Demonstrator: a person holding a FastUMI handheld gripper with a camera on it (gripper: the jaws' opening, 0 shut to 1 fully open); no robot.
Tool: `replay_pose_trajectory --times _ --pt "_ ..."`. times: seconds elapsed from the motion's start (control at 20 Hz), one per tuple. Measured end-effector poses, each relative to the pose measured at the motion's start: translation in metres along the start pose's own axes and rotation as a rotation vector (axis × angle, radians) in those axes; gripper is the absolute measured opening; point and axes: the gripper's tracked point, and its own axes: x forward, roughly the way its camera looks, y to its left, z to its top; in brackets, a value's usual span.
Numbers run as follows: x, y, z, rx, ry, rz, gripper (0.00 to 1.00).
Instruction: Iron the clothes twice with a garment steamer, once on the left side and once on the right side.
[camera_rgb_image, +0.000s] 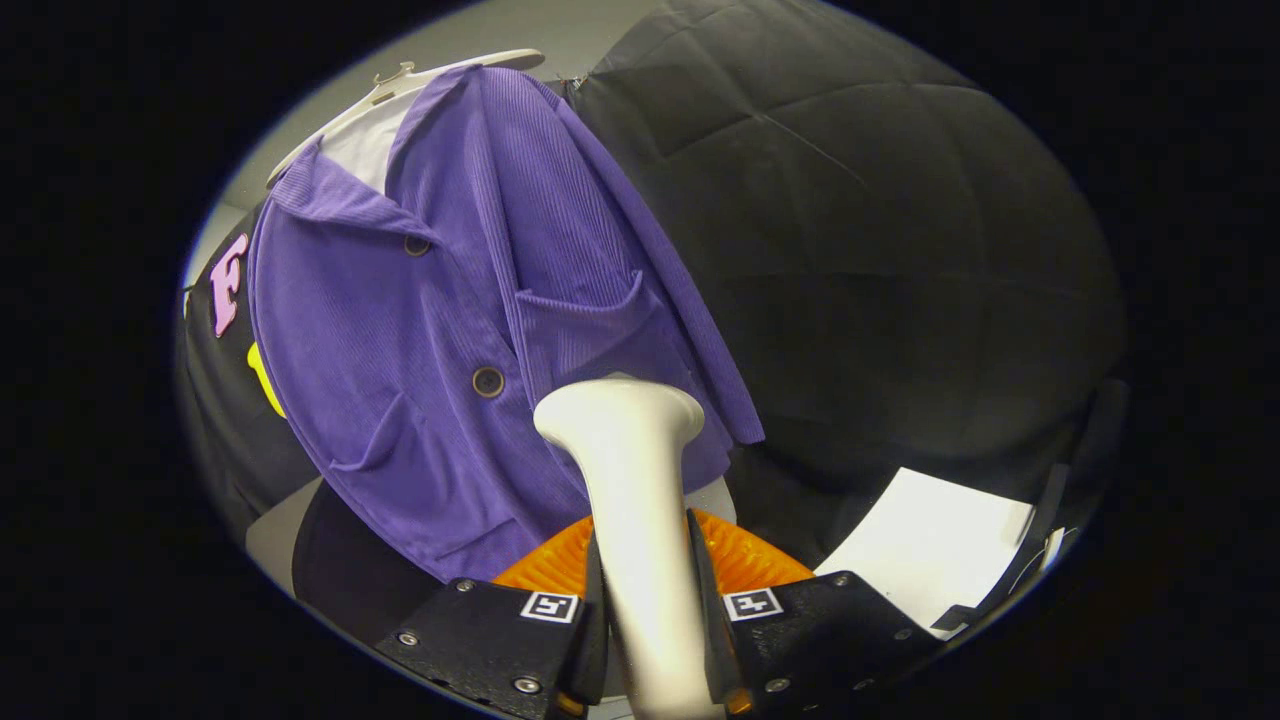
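The fingers (645, 590) clench the cream plastic garment steamer's (630, 480) stiff, smooth handle; at eleven o'clock hangs the soft, light purple corduroy jacket (450, 330).

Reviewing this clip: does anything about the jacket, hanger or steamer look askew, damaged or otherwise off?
Nothing looks damaged. The purple jacket hangs on its white hanger, buttoned, pockets flat. The whole scene looks tilted, hanger included. The gripper is shut on the steamer, both fingers against its neck, its head close to the jacket's lower front.
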Motion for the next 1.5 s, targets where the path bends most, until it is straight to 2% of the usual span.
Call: replay_pose_trajectory --times 0.4,0.65,0.95,1.15,1.5 --pt "-0.021 0.019 -0.04 -0.04 0.077 0.05 0.38" --pt "-0.051 0.035 -0.043 -0.062 0.075 0.104 0.38" --pt "-0.102 0.065 -0.038 -0.078 0.022 0.228 0.38" --pt "-0.143 0.092 -0.042 -0.147 0.022 0.325 0.38" --pt "-0.226 0.175 -0.04 -0.275 -0.031 0.534 0.39"
